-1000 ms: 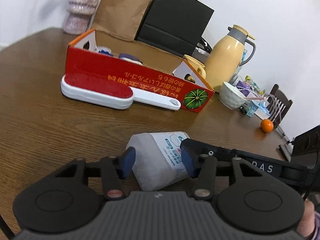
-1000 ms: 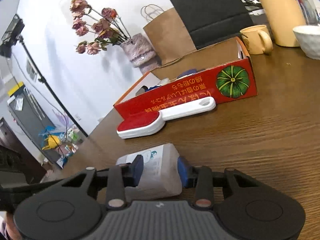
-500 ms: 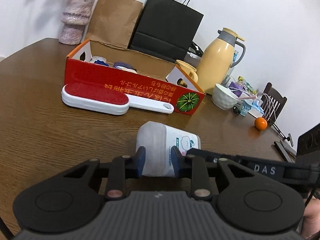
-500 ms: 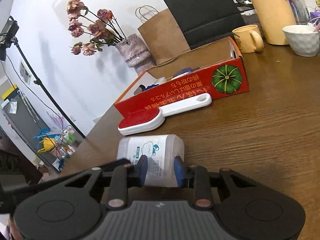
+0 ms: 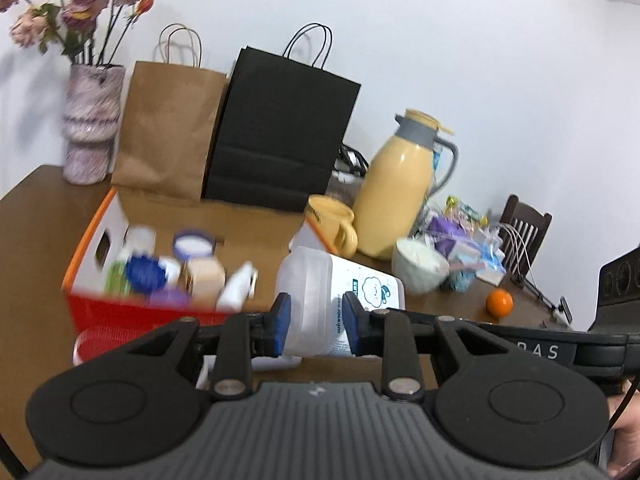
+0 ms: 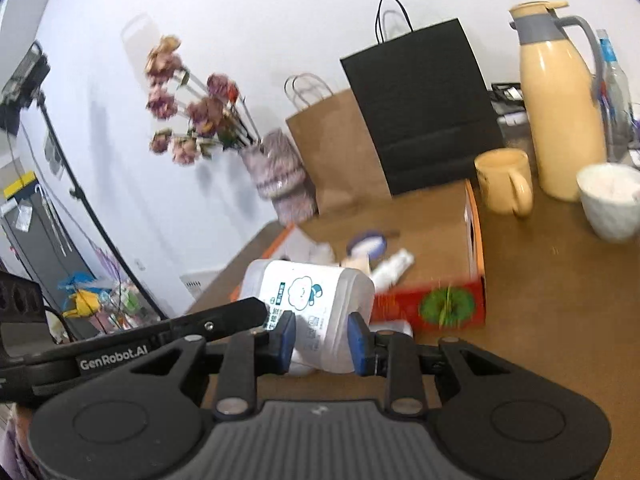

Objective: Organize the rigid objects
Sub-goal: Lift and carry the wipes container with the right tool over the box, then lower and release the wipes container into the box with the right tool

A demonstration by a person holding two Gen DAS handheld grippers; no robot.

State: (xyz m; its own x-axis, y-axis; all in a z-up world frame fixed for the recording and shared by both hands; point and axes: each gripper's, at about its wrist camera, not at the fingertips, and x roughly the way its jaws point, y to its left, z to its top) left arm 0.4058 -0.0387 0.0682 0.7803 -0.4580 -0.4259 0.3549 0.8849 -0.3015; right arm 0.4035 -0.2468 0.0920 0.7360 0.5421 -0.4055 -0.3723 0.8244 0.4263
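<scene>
Plain white wall [image 5: 440, 40], evenly lit, with soft shadows behind the objects standing against it. Brown wood-grain table [image 6: 560, 300] running up to that wall. Dark wooden slat-back chair [image 5: 524, 224] at the table's far end. Pale pink-and-white textured vase [image 5: 92, 128] holding dried pink flowers [image 5: 80, 8], at the table's back corner. Brown paper carrier bag [image 5: 168, 128] and black paper carrier bag [image 5: 280, 136], upright side by side against the wall. Black stand [image 6: 72, 184] carrying a dark device, off the table beside a cluttered, blurred corner.
</scene>
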